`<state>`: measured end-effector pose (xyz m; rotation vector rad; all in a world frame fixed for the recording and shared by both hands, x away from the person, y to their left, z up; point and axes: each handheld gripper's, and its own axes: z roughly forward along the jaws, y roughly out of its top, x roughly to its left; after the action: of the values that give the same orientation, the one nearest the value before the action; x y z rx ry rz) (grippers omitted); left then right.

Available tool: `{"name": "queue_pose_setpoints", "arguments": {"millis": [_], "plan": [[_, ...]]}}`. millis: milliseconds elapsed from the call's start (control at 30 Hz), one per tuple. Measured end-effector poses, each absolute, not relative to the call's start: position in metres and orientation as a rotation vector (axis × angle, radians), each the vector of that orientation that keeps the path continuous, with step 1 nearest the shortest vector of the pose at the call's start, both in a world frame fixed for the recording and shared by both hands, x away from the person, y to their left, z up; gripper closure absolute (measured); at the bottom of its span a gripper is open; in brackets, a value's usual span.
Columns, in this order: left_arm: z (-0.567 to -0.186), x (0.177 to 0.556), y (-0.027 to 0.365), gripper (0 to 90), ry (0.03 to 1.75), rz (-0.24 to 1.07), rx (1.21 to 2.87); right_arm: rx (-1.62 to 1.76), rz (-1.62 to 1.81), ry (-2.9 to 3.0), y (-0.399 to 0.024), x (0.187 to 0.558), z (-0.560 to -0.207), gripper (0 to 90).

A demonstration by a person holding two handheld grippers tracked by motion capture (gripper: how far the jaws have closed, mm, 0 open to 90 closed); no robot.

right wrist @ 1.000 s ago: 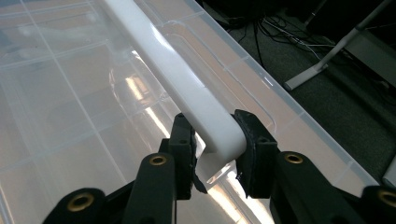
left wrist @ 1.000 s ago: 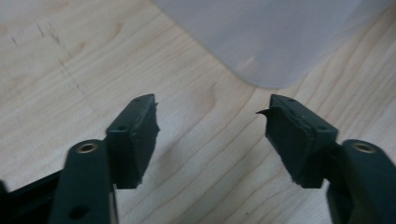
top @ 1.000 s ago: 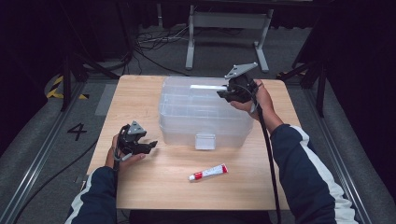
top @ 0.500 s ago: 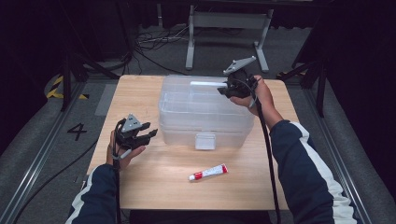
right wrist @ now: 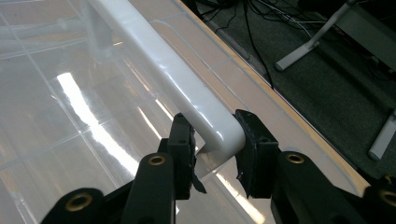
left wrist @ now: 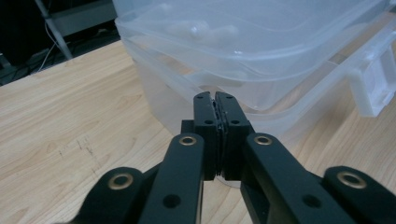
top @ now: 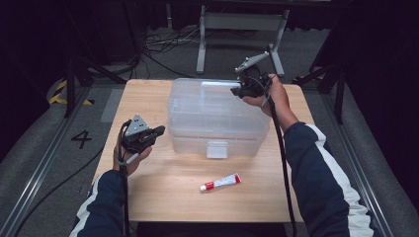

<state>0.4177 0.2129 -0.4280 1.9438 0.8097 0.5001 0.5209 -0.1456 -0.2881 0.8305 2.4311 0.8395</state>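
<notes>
Two risks stand out, and the bigger one sits at the right gripper (right wrist: pixel 215 154). Its jaws are clamped on the corner of the white handle (right wrist: pixel 177 79) of the clear plastic box (top: pixel 217 116), one pad on each side of the bar, right at the rounded end. With so little of the bar between the pads, a pull upward may let the smooth plastic slide out past the jaw tips. If it does hold, lifting from one corner may tilt the whole box or rock its lid (left wrist: pixel 243 42) loose instead of raising it squarely.

The left gripper (left wrist: pixel 215 100) has just been closing, and its jaws are now pressed together with nothing between them. Just ahead of their tips lies the seam between lid and base; whether they touch it cannot be told. A push there could shove the light box across the table (top: pixel 168 197).

Inside the box, beyond the left jaws and higher up, pale rounded things (left wrist: pixel 205 30) show dimly through the plastic; what they are cannot be told.

Smaller still, a red-and-white tube (top: pixel 220 182) lies on the table outside the box, well apart from both pairs of jaws.
</notes>
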Motion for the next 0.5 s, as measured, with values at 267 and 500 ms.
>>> {"name": "queue_pose_setpoints", "arguments": {"millis": [267,500], "plan": [[-0.424,0.418,0.2,90.0,0.776,0.49,1.942,0.832,0.838,2.432,-0.147,0.524,-0.286,69.8],[-0.422,0.417,0.199,89.9,0.779,0.503,1.946,0.842,0.86,2.421,-0.151,0.521,-0.284,70.3]]}}
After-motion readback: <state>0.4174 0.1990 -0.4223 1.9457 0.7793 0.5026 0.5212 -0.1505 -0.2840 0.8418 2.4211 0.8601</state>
